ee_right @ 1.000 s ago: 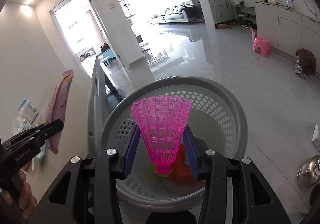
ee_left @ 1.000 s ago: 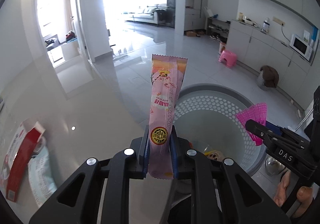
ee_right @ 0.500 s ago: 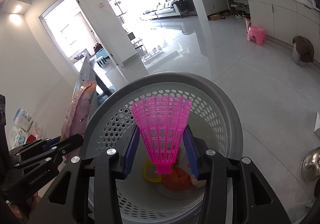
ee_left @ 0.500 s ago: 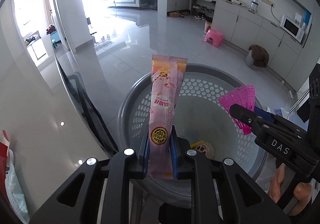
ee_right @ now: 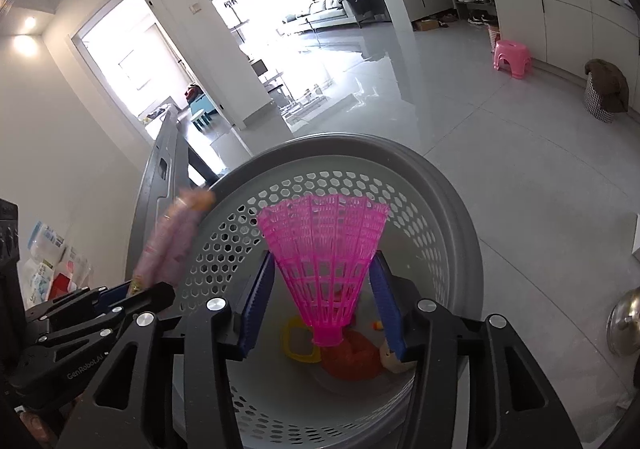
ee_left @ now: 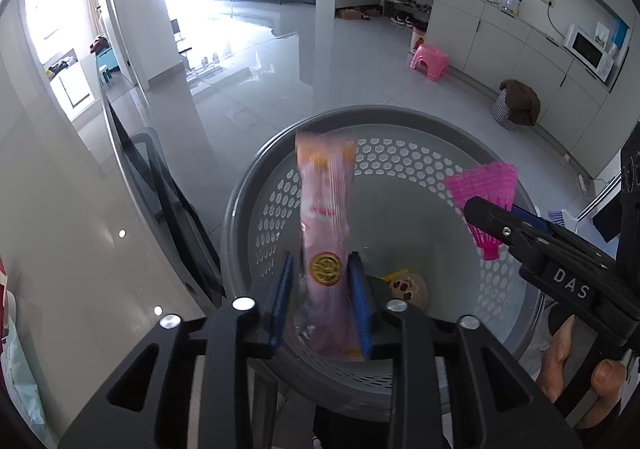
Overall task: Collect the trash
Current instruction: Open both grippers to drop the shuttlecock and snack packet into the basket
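The pink snack wrapper (ee_left: 326,245) now stands blurred between the blue pads of the left gripper (ee_left: 324,289), whose jaws have just been opening: a gap shows on its left side where a second ago both pads pinched it tight, and it leans against the right pad, so the grip looks released. A second ago it was over the glossy tabletop; now it hangs above the grey perforated basket (ee_left: 400,129), which fills the middle of the left wrist view. The wrapper is long and narrow, pale pink with orange at its crimped top and a round gold seal low down. The pink plastic shuttlecock (ee_right: 324,261) sits skirt up, cork down, between the pads of the right gripper (ee_right: 324,293); those jaws have just been opening too, and a sliver of space shows beside the skirt on each side. It also hangs over the basket, where an orange scrap (ee_right: 352,359), a yellow ring-shaped piece (ee_right: 298,341) and a small brown-faced figure (ee_left: 408,289) lie on the bottom. A hand (ee_left: 580,373) grips the right tool's handle.
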{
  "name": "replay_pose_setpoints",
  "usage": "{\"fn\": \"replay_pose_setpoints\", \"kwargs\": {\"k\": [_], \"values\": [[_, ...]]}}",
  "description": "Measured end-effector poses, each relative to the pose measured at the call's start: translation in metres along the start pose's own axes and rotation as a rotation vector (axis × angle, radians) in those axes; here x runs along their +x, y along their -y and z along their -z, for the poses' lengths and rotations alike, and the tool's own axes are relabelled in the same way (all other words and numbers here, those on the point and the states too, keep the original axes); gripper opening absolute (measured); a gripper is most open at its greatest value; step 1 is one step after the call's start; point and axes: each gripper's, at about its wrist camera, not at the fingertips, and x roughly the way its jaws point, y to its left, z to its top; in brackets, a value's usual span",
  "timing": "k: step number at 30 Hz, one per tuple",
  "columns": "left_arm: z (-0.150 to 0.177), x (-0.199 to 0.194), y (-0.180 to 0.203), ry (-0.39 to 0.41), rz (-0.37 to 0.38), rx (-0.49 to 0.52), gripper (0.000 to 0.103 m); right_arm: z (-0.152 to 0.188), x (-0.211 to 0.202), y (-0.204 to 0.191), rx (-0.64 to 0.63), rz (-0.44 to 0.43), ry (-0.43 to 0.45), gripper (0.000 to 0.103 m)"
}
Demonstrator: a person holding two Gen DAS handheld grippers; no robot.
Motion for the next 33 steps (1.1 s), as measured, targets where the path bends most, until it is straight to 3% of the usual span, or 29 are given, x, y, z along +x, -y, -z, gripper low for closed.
{"fn": "replay_pose_setpoints", "kwargs": {"k": [1, 3, 8, 30, 33], "values": [[-0.001, -0.001, -0.002, 0.0, -0.004, -0.009, 0.045, 0.0, -0.001, 0.0, -0.001, 0.003, 0.003, 0.05], [-0.001, -0.003, -0.006, 0.006, -0.003, -0.033, 0.052, 0.0, -0.001, 0.001, -0.004, 0.006, -0.001, 0.053], [0.001, -0.006, -0.007, 0.009, -0.01, -0.042, 0.052, 0.001, -0.004, 0.002, 0.003, 0.008, 0.015, 0.058], [0.009, -0.039, -0.019, 0.057, 0.001, -0.076, 0.052, 0.006, -0.026, -0.013, -0.031, 0.027, 0.024, 0.058], [0.011, -0.05, -0.023, 0.073, -0.001, -0.087, 0.057, 0.008, -0.031, -0.021, -0.041, 0.027, 0.026, 0.058]]}}
